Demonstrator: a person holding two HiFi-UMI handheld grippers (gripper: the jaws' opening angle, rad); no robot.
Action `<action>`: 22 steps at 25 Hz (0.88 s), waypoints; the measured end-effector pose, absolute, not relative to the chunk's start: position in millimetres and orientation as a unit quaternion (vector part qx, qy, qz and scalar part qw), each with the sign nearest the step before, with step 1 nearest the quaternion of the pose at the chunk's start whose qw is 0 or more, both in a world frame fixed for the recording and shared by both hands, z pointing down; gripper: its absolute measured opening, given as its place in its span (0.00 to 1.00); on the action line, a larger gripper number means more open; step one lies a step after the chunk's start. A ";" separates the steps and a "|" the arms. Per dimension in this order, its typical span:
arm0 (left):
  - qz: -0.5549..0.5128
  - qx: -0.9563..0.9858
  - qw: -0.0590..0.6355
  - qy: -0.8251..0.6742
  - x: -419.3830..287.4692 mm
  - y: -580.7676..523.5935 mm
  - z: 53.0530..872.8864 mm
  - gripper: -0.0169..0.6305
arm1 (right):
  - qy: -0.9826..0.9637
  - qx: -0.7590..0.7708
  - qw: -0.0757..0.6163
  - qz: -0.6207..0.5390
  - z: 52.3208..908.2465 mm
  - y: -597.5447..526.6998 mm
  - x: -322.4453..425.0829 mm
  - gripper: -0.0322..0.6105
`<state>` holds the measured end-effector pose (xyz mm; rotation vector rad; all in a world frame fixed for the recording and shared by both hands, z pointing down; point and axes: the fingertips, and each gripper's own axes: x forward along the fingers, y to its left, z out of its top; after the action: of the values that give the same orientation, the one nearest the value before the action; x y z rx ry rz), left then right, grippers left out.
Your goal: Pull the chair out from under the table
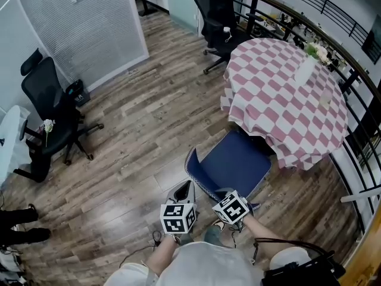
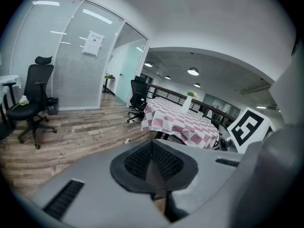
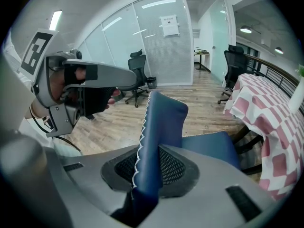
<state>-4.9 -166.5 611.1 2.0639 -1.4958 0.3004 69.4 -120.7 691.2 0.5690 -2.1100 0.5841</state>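
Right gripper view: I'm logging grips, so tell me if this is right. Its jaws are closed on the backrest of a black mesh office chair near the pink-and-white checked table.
Not quite. The right gripper has its jaws closed on the backrest of a blue padded chair, not a black mesh office chair. It is near the pink-and-white checked table. The right gripper view shows this.

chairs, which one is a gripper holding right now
The blue chair beside the checked table: the right gripper has its fingers closed on the backrest edge. The black office chair at left and the other black one stand apart, untouched.
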 end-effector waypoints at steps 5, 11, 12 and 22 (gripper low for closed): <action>0.111 0.764 0.291 -0.565 -12.5 -159.2 614.6 0.03 | -0.846 0.215 0.424 0.241 690.2 -101.8 54.0 0.20; 0.106 0.751 0.296 -0.580 -25.6 -154.0 619.7 0.03 | -0.847 0.199 0.424 0.252 692.1 -81.0 40.4 0.20; 0.105 0.749 0.296 -0.583 -27.8 -153.6 619.6 0.03 | -0.846 0.198 0.423 0.256 692.1 -78.7 38.0 0.20; 0.098 0.736 0.298 -0.600 -42.6 -154.4 621.6 0.03 | -0.845 0.192 0.418 0.273 691.0 -63.6 21.6 0.21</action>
<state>-42.6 -154.4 621.6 1.9553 -1.5933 0.2603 21.6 -63.6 691.0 0.4805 -2.1204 0.6837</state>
